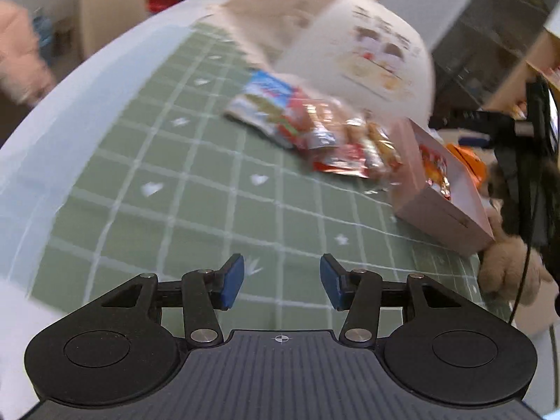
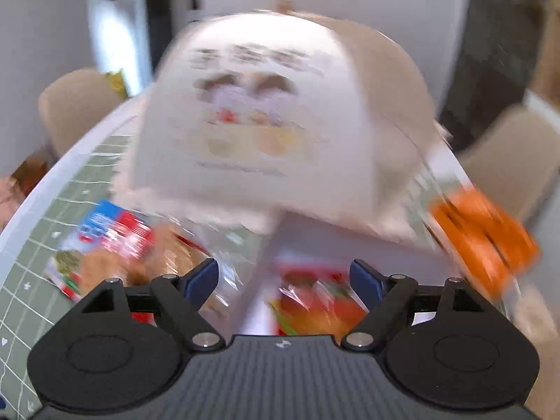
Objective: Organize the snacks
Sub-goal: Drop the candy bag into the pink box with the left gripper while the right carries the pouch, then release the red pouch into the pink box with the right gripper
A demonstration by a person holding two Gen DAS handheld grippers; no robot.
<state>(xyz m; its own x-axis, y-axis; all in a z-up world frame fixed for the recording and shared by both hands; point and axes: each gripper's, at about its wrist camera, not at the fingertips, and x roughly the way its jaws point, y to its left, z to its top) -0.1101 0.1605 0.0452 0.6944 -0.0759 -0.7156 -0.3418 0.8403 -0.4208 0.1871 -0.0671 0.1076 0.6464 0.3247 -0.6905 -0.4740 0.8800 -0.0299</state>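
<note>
Right gripper (image 2: pixel 284 281) first: jaws spread wide, blue pads apart, nothing pinched between them. Directly beyond its tips lies a red-and-orange snack packet (image 2: pixel 315 301) inside a shallow pink box (image 2: pixel 273 241). The picture is heavily smeared, so I cannot tell whether the pads touch the packet; it looks as if they hover just over it. Left of the box, a loose pile of snack packets (image 2: pixel 115 245) sits on the green checked cloth (image 2: pixel 21 280), and an orange packet (image 2: pixel 483 238) lies off to the right. Behind everything stands a big white bag (image 2: pixel 266 133) with a printed front.

Over to the left gripper (image 1: pixel 281 281): also open, empty, above bare cloth (image 1: pixel 175 192). The pile of packets (image 1: pixel 308 129) is well ahead and to its right, with the pink box (image 1: pixel 444 210) further right still, at the desk edge beside a plush paw (image 1: pixel 507 273).

To do this step well, I judge the right gripper should steady before closing, since crinkly film slips. It should take one packet by a flat edge, not a bunch, and keep clear of the box wall. The left gripper has a long reach yet to the pile.
</note>
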